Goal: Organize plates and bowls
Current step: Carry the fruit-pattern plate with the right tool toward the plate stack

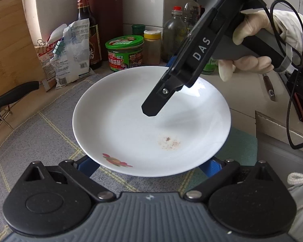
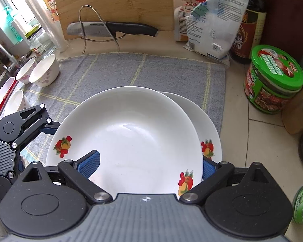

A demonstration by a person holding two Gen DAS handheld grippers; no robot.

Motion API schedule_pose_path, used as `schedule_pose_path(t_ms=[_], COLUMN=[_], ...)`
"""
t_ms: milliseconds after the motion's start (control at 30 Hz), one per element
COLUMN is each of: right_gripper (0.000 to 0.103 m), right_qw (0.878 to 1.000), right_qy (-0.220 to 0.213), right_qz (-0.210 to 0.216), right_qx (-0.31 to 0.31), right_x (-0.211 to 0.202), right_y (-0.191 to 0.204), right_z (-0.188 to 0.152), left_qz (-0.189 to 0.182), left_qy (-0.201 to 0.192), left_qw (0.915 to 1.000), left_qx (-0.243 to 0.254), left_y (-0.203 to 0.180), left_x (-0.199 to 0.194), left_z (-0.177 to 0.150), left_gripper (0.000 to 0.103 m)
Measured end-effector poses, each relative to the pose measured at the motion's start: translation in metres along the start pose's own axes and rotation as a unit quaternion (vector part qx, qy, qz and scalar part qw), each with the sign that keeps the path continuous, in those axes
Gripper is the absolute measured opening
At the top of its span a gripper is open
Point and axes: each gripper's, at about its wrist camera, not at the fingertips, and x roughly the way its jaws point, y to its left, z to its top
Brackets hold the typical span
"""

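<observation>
A white plate with fruit prints [image 1: 151, 121] fills the left wrist view, with a reddish stain near its middle. It lies between the blue pads of my left gripper [image 1: 149, 167], which stands wide open at its near rim. In the right wrist view two such plates overlap: the top plate [image 2: 129, 137] and the lower plate [image 2: 210, 127] beneath it to the right. My right gripper [image 2: 149, 165] is open with one blue pad [image 2: 88, 164] over the top plate and the other at the right rim. Its black finger [image 1: 159, 98] hovers above the plate in the left wrist view.
Plates rest on a grey checked cloth [image 2: 143, 70]. Several small bowls [image 2: 43, 72] stand at the cloth's left edge. A knife on a wire stand [image 2: 111, 29], a cutting board [image 2: 115, 4], bags, a sauce bottle [image 1: 86, 26] and a green-lidded jar [image 2: 272, 78] crowd the back and right.
</observation>
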Motion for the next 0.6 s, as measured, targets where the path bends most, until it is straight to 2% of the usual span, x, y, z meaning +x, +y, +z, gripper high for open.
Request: schedule_pose_path(t_ms=[600], right_gripper=[0.101], right_qw=[1.000], right_qy=[0.023], right_qz=[-0.014], right_qx=[-0.006], right_x=[0.017], right_y=[-0.005], right_z=[0.002], left_qz=[-0.007], left_qy=[0.022], left_qw=[0.9997], left_qx=[-0.005], left_y=[-0.007], left_x=[0.004], left_z=[0.008], left_gripper=[0.101])
